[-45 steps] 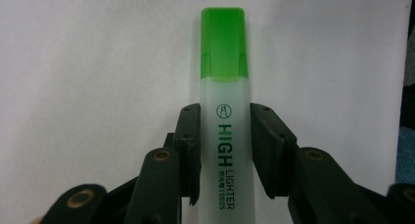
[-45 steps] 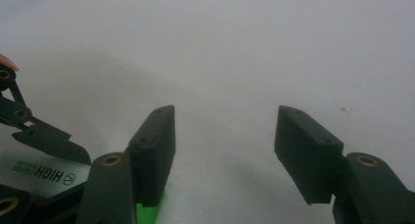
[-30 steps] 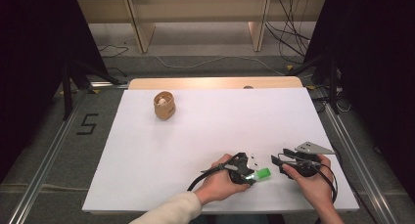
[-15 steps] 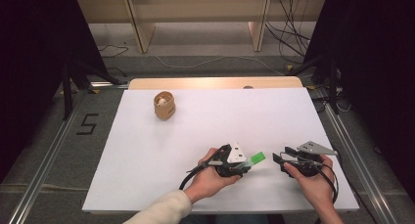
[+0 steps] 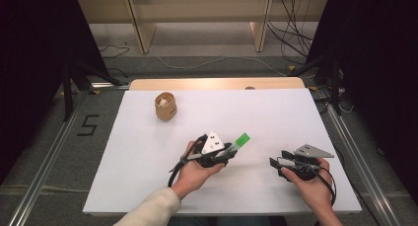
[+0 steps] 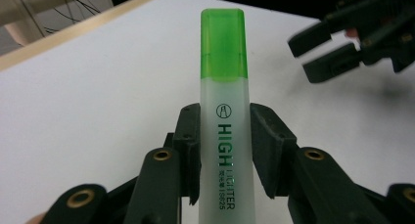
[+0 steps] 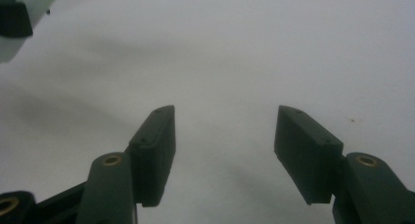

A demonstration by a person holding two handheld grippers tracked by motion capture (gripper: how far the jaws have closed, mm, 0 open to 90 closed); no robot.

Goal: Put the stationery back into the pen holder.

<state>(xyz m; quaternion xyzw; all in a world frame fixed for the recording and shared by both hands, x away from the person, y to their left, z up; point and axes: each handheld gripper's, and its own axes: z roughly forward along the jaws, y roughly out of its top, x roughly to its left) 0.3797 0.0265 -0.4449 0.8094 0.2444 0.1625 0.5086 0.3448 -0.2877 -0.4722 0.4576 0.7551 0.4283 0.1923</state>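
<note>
**Holding a green highlighter over the white table**

Spreading under everything is the white table top (image 5: pixel 148 152), with a strip of bare wood along its far edge. Near the far left of the white surface stands a small round wooden cup (image 5: pixel 165 106) with a pale ball-like thing inside; I cannot tell what it is.

My left hand (image 5: pixel 194 169) comes in from the near edge in a light sleeve and carries my left gripper (image 5: pixel 229 149), its grey three-cornered plate facing up. Its two black jaws pinch the pale barrel of the highlighter (image 6: pixel 225 131) from both sides, just under the green cap, which points away from me and toward the far right. The printed lettering on the barrel faces the left gripper camera.

My right hand (image 5: pixel 308 184) holds my right gripper (image 7: pixel 222 136) near the near right corner, well apart from the cup. Its jaws stand spread with bare white table between them, and they point toward the highlighter without touching it.
</note>
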